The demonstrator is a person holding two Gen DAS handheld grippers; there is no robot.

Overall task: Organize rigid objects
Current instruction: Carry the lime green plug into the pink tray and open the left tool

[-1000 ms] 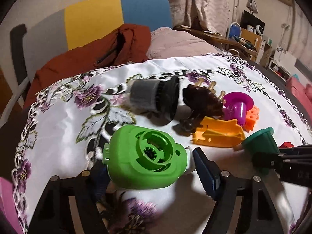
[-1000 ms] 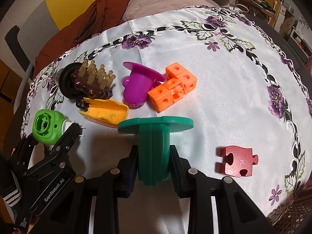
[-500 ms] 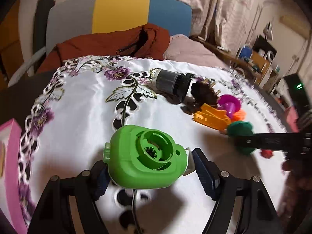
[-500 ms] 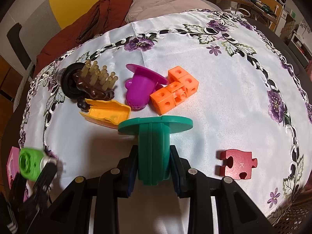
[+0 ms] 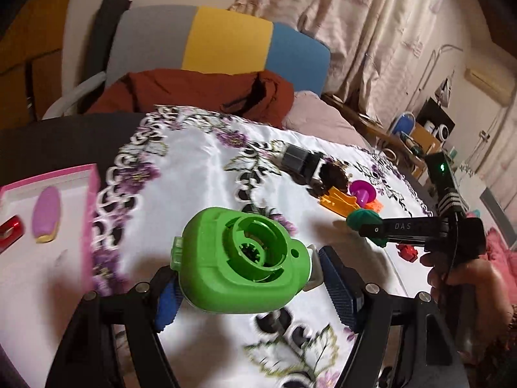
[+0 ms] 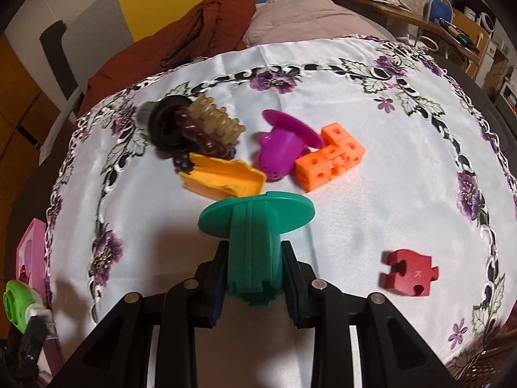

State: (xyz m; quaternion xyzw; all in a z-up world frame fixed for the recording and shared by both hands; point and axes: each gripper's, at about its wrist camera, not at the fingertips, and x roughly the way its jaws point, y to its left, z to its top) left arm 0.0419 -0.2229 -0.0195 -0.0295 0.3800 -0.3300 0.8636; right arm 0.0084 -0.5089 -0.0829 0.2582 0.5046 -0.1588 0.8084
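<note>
My left gripper (image 5: 248, 287) is shut on a bright green round plastic part (image 5: 239, 258) and holds it above the floral tablecloth, next to a pink tray (image 5: 87, 207) at the left. The green part also shows at the lower left of the right wrist view (image 6: 16, 304). My right gripper (image 6: 253, 278) is shut on a dark green flanged peg (image 6: 255, 226) above the cloth; that peg also shows in the left wrist view (image 5: 362, 218). On the cloth lie a purple flanged peg (image 6: 284, 145), orange cubes (image 6: 329, 161), a yellow-orange piece (image 6: 223, 177), a brown brush (image 6: 203, 129), a black cylinder (image 6: 161, 119) and a red puzzle piece (image 6: 408, 271).
The pink tray holds a lilac oval piece (image 5: 47, 213) and a red item (image 5: 9, 229). A rust-coloured jacket (image 5: 200, 90) lies on a chair with a grey, yellow and blue back (image 5: 226, 42) behind the table. Shelves and clutter stand at the far right.
My left gripper has swung left and back with the green part, from beside the pile to next to the pink tray. My right gripper still holds the dark green peg, almost still.
</note>
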